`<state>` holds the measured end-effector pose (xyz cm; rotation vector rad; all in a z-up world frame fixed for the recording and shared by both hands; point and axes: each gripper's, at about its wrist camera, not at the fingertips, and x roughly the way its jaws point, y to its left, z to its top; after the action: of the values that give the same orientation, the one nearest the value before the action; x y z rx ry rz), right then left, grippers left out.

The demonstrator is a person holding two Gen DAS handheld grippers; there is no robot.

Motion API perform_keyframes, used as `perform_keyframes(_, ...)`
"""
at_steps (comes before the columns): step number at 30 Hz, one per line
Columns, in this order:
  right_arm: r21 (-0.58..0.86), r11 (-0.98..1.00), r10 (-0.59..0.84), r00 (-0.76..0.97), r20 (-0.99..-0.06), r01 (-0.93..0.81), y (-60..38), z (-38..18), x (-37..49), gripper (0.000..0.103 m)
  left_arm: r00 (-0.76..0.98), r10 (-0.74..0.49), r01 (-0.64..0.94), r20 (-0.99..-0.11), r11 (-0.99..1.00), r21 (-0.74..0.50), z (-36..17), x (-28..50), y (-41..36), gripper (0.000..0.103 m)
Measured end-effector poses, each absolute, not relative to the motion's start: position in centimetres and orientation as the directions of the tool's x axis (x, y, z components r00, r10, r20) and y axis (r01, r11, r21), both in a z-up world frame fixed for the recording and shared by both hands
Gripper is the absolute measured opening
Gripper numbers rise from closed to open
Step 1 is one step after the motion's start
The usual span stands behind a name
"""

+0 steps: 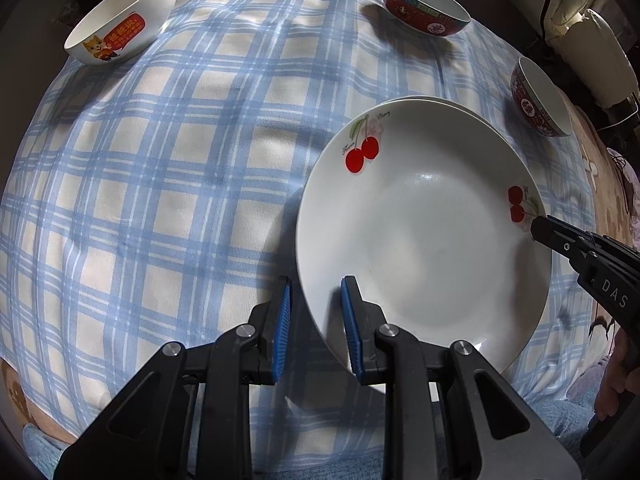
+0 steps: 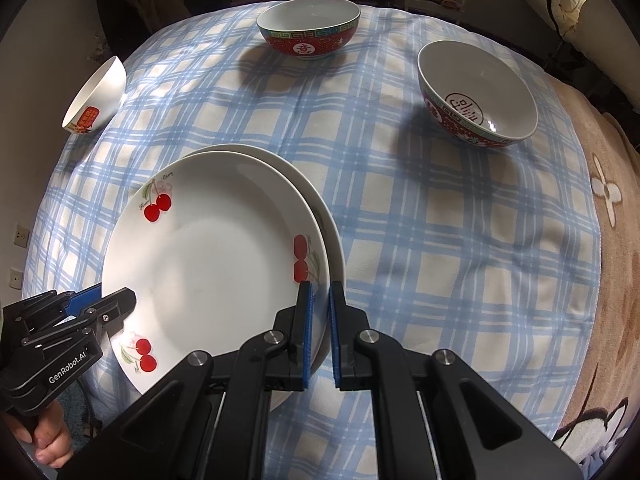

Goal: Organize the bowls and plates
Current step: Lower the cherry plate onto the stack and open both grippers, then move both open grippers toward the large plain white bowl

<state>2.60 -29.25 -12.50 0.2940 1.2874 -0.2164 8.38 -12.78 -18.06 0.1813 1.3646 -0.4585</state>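
A white cherry plate (image 1: 420,240) (image 2: 208,264) lies on top of a second white plate (image 1: 440,101) (image 2: 335,236), shifted a little off it. My right gripper (image 2: 319,286) (image 1: 540,228) is shut on the top plate's right rim, one blue pad on each side. My left gripper (image 1: 316,284) (image 2: 108,294) straddles the same plate's left rim. Its pads stand apart, and cloth shows between the outer pad and the rim.
On the blue plaid cloth (image 1: 180,180) stand a white cartoon bowl (image 1: 120,20) (image 2: 96,96) at the far left and two red patterned bowls (image 2: 308,28) (image 2: 476,92) at the back and right. A beige blanket (image 2: 608,240) borders the right. A hand (image 2: 48,440) holds the left gripper.
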Motion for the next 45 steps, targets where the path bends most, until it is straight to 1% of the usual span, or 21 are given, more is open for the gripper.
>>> perform_keyframes(2,0.083,0.942,-0.007,0.267,-0.964,0.325,-29.2,-12.4,2.6,0.009,0.134,-0.209,0.417,-0.969,0.899,-0.137,-18.0,8.4,-12.7,0.024)
perform_keyframes(5,0.067,0.944,-0.022,0.264,-0.964,0.324,-29.2,-12.4,2.6,0.016,0.136,-0.21,0.425,-0.968,0.895,-0.134,-17.9,8.4,-12.7,0.025)
perform_keyframes(18,0.101,0.929,-0.001,0.276,-0.961,0.356,-29.7,-12.2,2.5,0.016,0.159,-0.195,0.426,-0.968,0.898,-0.111,-17.0,7.8,-12.3,0.025)
perform_keyframes(21,0.112,0.929,0.005,0.291,-0.957,0.353,-29.7,-11.8,2.4,0.016,0.175,-0.184,0.43,-0.967,0.898,-0.092,-16.4,7.7,-11.9,0.025)
perform_keyframes(23,0.117,0.931,0.004,0.311,-0.95,0.346,-29.6,-11.2,2.4,0.016,0.212,-0.163,0.428,-0.964,0.902,-0.058,-15.7,7.5,-11.6,0.025)
perform_keyframes(25,0.126,0.934,0.009,0.33,-0.944,0.335,-29.5,-10.6,2.5,0.019,0.247,-0.145,0.424,-0.958,0.905,-0.028,-14.8,7.5,-11.1,0.027)
perform_keyframes(26,0.132,0.935,0.012,0.341,-0.94,0.33,-29.4,-10.3,2.6,0.023,0.254,-0.139,0.423,-0.957,0.906,-0.019,-14.5,7.5,-10.9,0.032)
perform_keyframes(27,0.134,0.935,0.011,0.352,-0.936,0.328,-29.3,-10.0,2.6,0.029,0.258,-0.135,0.42,-0.957,0.907,-0.015,-14.1,7.6,-10.7,0.041)
perform_keyframes(28,0.133,0.937,0.009,0.359,-0.933,0.322,-29.2,-9.7,2.7,0.031,0.265,-0.129,0.414,-0.955,0.91,-0.008,-13.8,7.7,-10.4,0.046)
perform_keyframes(29,0.129,0.941,0.006,0.366,-0.931,0.313,-29.0,-9.3,2.8,0.037,0.275,-0.12,0.407,-0.954,0.914,0.002,-13.4,7.8,-10.1,0.055)
perform_keyframes(30,0.119,0.946,-0.002,0.371,-0.928,0.302,-28.7,-8.9,2.9,0.044,0.283,-0.107,0.4,-0.953,0.916,0.016,-13.1,7.9,-9.9,0.059)
perform_keyframes(31,0.107,0.951,-0.01,0.376,-0.927,0.289,-28.4,-8.5,3.0,0.048,0.287,-0.09,0.396,-0.954,0.918,0.032,-12.9,8.1,-9.7,0.062)
perform_keyframes(33,0.09,0.958,-0.023,0.386,-0.922,0.271,-28.0,-7.9,3.2,0.063,0.285,-0.075,0.407,-0.955,0.912,0.05,-12.3,8.5,-9.6,0.071)
perform_keyframes(35,0.091,0.963,-0.019,0.397,-0.918,0.256,-27.6,-7.3,3.4,0.067,0.303,-0.068,0.402,-0.951,0.913,0.063,-11.5,9.0,-9.3,0.077)
perform_keyframes(36,0.099,0.964,-0.011,0.406,-0.914,0.248,-27.5,-7.0,3.6,0.071,0.317,-0.067,0.397,-0.946,0.915,0.068,-11.0,9.2,-9.0,0.081)
perform_keyframes(37,0.105,0.965,-0.005,0.414,-0.91,0.242,-27.4,-6.7,3.7,0.074,0.33,-0.067,0.392,-0.942,0.917,0.073,-10.5,9.4,-8.8,0.082)
perform_keyframes(39,0.105,0.967,-0.008,0.436,-0.9,0.233,-27.0,-5.8,4.1,0.093,0.352,-0.063,0.381,-0.934,0.921,0.081,-9.5,9.9,-8.3,0.086)
perform_keyframes(41,0.089,0.972,-0.021,0.458,-0.889,0.218,-26.7,-5.0,4.5,0.098,0.361,-0.063,0.376,-0.93,0.923,0.083,-8.6,10.5,-7.8,0.087)
perform_keyframes(45,0.087,0.975,-0.022,0.481,-0.876,0.203,-26.2,-3.8,5.8,0.1,0.368,-0.064,0.368,-0.928,0.926,0.082,-7.3,11.9,-6.7,0.089)
